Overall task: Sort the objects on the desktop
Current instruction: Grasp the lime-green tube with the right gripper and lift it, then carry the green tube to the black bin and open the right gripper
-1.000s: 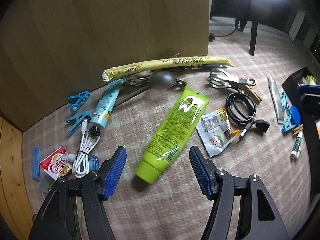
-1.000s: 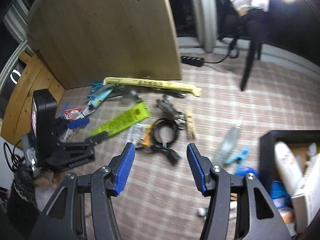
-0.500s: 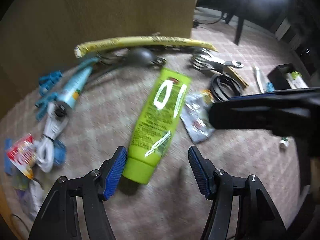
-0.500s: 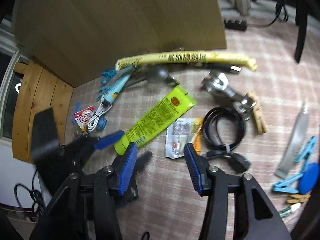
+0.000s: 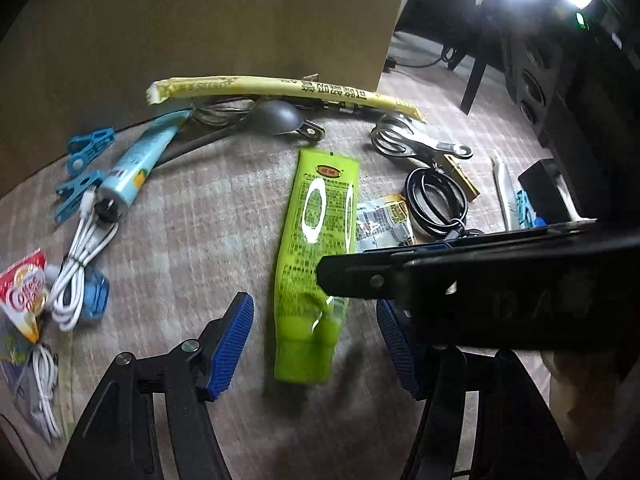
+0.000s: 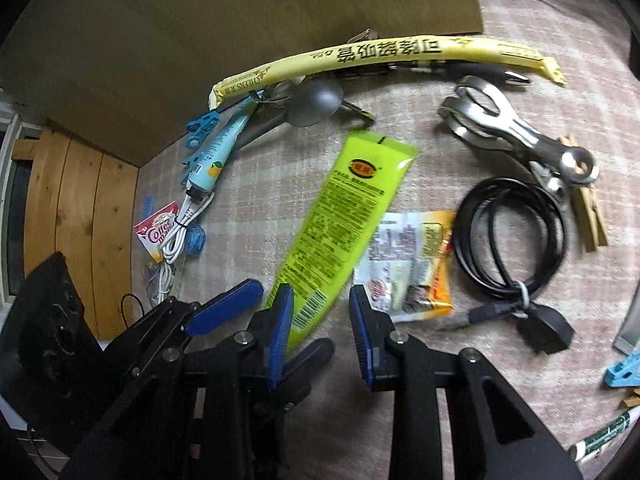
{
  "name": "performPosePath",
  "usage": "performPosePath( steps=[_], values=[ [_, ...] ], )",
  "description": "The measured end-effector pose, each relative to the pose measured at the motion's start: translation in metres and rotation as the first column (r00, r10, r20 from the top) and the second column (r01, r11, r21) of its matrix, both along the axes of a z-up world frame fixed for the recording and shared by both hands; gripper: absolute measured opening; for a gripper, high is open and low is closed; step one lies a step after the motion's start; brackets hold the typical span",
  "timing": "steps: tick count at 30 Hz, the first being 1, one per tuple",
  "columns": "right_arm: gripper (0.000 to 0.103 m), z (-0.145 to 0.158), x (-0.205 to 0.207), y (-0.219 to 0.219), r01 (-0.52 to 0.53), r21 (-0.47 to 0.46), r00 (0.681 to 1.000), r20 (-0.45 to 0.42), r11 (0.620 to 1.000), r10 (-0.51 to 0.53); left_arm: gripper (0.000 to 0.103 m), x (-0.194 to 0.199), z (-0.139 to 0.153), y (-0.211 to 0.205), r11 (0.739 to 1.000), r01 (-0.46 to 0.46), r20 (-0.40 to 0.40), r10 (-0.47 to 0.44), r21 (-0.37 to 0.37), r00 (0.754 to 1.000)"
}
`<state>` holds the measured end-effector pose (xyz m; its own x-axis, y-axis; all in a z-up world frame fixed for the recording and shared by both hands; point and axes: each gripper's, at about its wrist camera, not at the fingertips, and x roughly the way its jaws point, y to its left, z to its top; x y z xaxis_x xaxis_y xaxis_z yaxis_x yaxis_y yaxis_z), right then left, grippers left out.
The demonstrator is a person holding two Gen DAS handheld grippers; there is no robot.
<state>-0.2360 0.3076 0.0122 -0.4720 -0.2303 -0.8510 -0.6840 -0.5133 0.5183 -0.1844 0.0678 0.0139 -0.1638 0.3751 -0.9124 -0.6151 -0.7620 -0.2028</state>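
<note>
green tube [image 5: 316, 248] | R hand-held gripper [image 6: 320, 316] overhead | snack pkt [image 6: 408, 264], blk cable [image 6: 512, 232] adj

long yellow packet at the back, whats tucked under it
Under the long yellow packet lie a grey spoon, wire loops near its left end and a dark metal tool near its right end. How far they run beneath is hidden.

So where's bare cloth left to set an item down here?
Bare cloth lies between the white cable and the green tube, and in front of the tube's cap. It is crowded along the board: yellow packet, spoon. Also right of the tube: sachet, black cable.
</note>
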Motion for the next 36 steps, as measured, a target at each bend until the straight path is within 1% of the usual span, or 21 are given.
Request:
performPosePath(
  steps=[2, 3, 4, 5, 6, 9, 12, 13, 14, 15, 16, 18, 23, 25, 26, 28, 29, 33, 36],
  values=[
    [0.029, -0.003, -0.005, 0.001, 0.003, -0.001, 1.0, 0.012, 1.0, -0.003, 0.06, 0.005, -0.003, 0.002, 1.0, 0.014, 0.004, -0.014, -0.014, 1.0],
    [0.029, -0.004, -0.007, 0.002, 0.005, -0.008, 1.0, 0.015, 1.0, -0.005, 0.058, 0.006, -0.002, 0.002, 1.0, 0.018, -0.009, -0.018, -0.017, 1.0],
    [0.029, -0.004, -0.007, 0.003, 0.006, -0.01, 1.0, 0.007, 1.0, -0.006, 0.053, 0.007, -0.002, 0.003, 1.0, 0.019, -0.012, -0.019, -0.015, 1.0],
    [0.029, -0.005, -0.008, 0.004, 0.005, -0.014, 1.0, 0.005, 1.0, -0.005, 0.051, 0.005, -0.002, 0.003, 1.0, 0.004, -0.011, -0.005, -0.011, 1.0],
    [0.029, -0.005, -0.008, 0.006, 0.007, -0.017, 1.0, 0.002, 1.0, -0.007, 0.046, -0.006, -0.004, 0.007, 1.0, 0.0, -0.008, 0.0, -0.008, 1.0],
    [0.029, -0.003, -0.011, 0.006, 0.012, 0.001, 1.0, -0.001, 1.0, -0.012, 0.039, -0.008, -0.004, 0.006, 1.0, -0.017, 0.008, 0.017, 0.015, 1.0],
    [0.027, -0.002, -0.01, 0.004, 0.015, 0.006, 1.0, -0.011, 1.0, -0.015, 0.038, -0.004, -0.006, 0.009, 1.0, -0.017, 0.018, 0.016, 0.025, 1.0],
    [0.024, -0.001, -0.009, 0.003, 0.014, 0.011, 1.0, -0.014, 1.0, -0.014, 0.037, -0.001, -0.007, 0.008, 1.0, -0.014, 0.019, 0.013, 0.026, 1.0],
    [0.017, 0.001, -0.008, 0.003, 0.012, 0.013, 1.0, -0.024, 1.0, -0.012, 0.035, 0.001, -0.006, 0.007, 1.0, -0.015, 0.017, 0.015, 0.027, 1.0],
    [0.013, 0.001, -0.006, 0.002, 0.01, -0.007, 0.999, -0.044, 1.0, -0.01, 0.031, 0.002, -0.006, 0.006, 0.999, -0.019, 0.022, 0.019, 0.035, 1.0],
    [0.012, 0.003, -0.005, 0.001, 0.009, -0.021, 0.999, -0.052, 1.0, -0.01, 0.031, 0.004, -0.006, 0.005, 0.999, -0.027, 0.028, 0.026, 0.042, 0.999],
    [0.012, 0.009, -0.004, -0.003, 0.0, 0.011, 0.999, -0.049, 1.0, 0.001, 0.031, 0.005, -0.004, 0.008, 0.998, -0.031, 0.029, 0.03, 0.055, 0.999],
    [0.012, 0.022, 0.005, -0.008, 0.0, 0.034, 0.998, -0.064, 0.999, 0.002, 0.031, 0.016, 0.007, 0.017, 0.997, -0.028, 0.013, 0.027, 0.065, 1.0],
    [0.012, 0.033, 0.015, -0.011, 0.002, 0.059, 0.997, -0.074, 0.998, 0.003, 0.031, 0.026, 0.019, 0.014, 0.997, -0.02, 0.004, 0.02, 0.074, 1.0],
    [0.012, 0.038, 0.018, -0.01, 0.005, 0.07, 0.997, -0.079, 0.998, 0.001, 0.031, 0.032, 0.024, 0.017, 0.997, -0.014, -0.002, 0.014, 0.079, 1.0],
    [0.012, 0.05, 0.038, -0.009, 0.017, 0.094, 0.996, -0.091, 0.995, -0.008, 0.031, 0.045, 0.034, 0.027, 0.996, 0.005, -0.018, -0.004, 0.086, 1.0],
    [0.012, 0.05, 0.04, -0.011, 0.025, 0.103, 0.995, -0.094, 0.994, -0.015, 0.031, 0.052, 0.04, 0.033, 0.996, 0.02, -0.028, -0.017, 0.092, 0.999],
    [0.012, 0.07, 0.092, -0.004, 0.08, 0.139, 0.991, -0.114, 0.987, -0.064, 0.031, 0.084, 0.055, 0.072, 0.99, 0.088, -0.059, -0.082, 0.114, 0.995],
    [0.012, 0.082, 0.129, 0.001, 0.133, 0.163, 0.986, -0.117, 0.978, -0.115, 0.031, 0.105, 0.065, 0.098, 0.981, 0.14, -0.066, -0.132, 0.137, 0.989]
  ],
)
